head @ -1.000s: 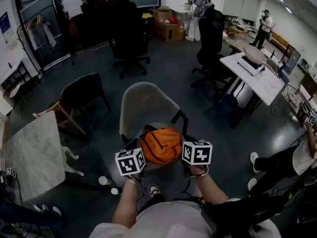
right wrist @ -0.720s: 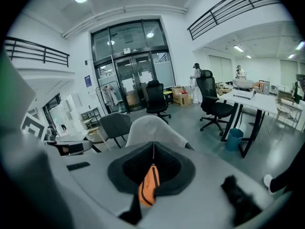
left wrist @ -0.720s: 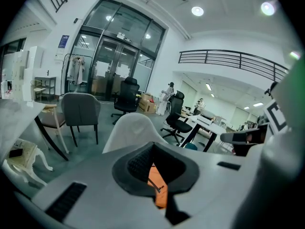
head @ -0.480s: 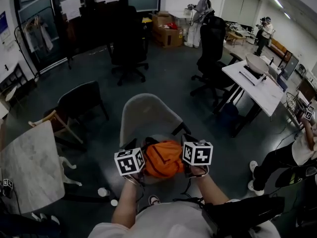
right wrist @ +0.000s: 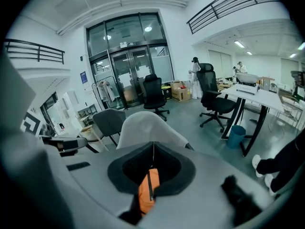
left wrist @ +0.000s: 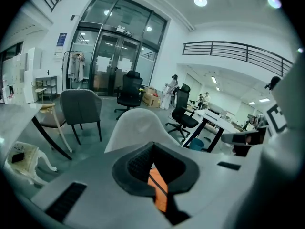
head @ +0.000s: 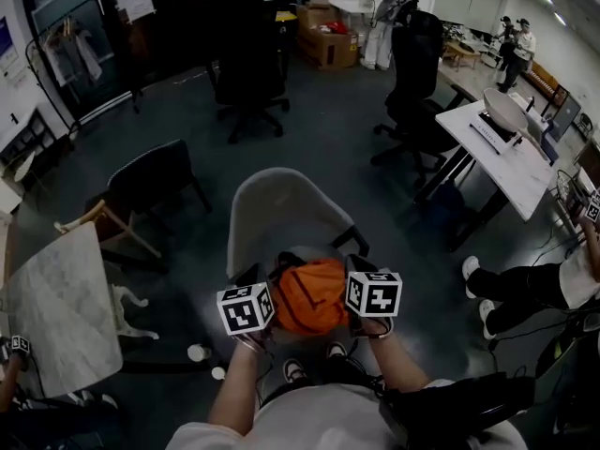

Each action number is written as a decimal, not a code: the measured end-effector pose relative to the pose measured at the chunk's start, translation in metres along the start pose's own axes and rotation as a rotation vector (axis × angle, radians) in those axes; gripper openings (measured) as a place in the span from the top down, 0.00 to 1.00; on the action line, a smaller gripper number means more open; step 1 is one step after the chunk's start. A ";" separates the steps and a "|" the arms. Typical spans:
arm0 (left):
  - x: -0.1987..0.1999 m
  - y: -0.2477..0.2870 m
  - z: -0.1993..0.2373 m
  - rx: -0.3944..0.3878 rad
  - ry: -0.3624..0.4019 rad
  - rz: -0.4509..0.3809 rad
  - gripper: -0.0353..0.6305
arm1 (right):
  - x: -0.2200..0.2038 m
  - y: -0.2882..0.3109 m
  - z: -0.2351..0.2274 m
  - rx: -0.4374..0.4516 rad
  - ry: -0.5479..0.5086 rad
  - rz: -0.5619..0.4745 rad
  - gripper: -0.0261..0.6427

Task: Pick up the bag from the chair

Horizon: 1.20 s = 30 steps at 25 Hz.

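The orange bag (head: pixel 309 295) hangs between the two grippers, over the front of the pale chair (head: pixel 281 209), whose back rises at 12 o'clock from it. Whether the bag touches the seat cannot be told. The left gripper (head: pixel 266 284) is at the bag's 9 o'clock side, its jaws clenched on a fold of orange fabric (left wrist: pixel 159 190). The right gripper (head: pixel 353 277) is at the 3 o'clock side, its jaws likewise clamped on the fabric (right wrist: pixel 147 194). A dark chair (head: pixel 155 176) stands at 10 o'clock, and a marble counter (head: pixel 61 307) lies at 9 o'clock.
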State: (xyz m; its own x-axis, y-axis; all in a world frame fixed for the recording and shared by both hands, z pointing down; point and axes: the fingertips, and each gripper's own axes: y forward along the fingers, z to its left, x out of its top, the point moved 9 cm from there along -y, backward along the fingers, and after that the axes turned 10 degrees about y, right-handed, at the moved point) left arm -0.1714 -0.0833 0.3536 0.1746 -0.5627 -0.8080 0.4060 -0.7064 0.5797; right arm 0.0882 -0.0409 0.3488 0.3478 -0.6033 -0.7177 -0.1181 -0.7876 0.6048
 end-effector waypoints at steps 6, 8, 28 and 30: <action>0.004 0.015 -0.012 0.035 -0.026 0.027 0.93 | 0.018 0.020 -0.010 0.060 -0.009 0.043 0.91; 0.006 0.019 -0.015 0.043 -0.031 0.026 0.93 | 0.021 0.024 -0.012 0.071 -0.014 0.048 0.91; -0.052 0.043 -0.025 0.092 -0.112 0.168 0.93 | -0.023 0.067 -0.046 0.085 0.009 0.210 0.91; -0.061 0.045 -0.022 0.099 -0.122 0.186 0.93 | -0.029 0.073 -0.046 0.089 0.007 0.227 0.91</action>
State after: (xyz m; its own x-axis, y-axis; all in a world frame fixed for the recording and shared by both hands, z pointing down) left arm -0.1445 -0.0712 0.4268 0.1259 -0.7306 -0.6711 0.2859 -0.6211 0.7297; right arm 0.1123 -0.0750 0.4300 0.3093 -0.7651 -0.5647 -0.2748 -0.6404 0.7172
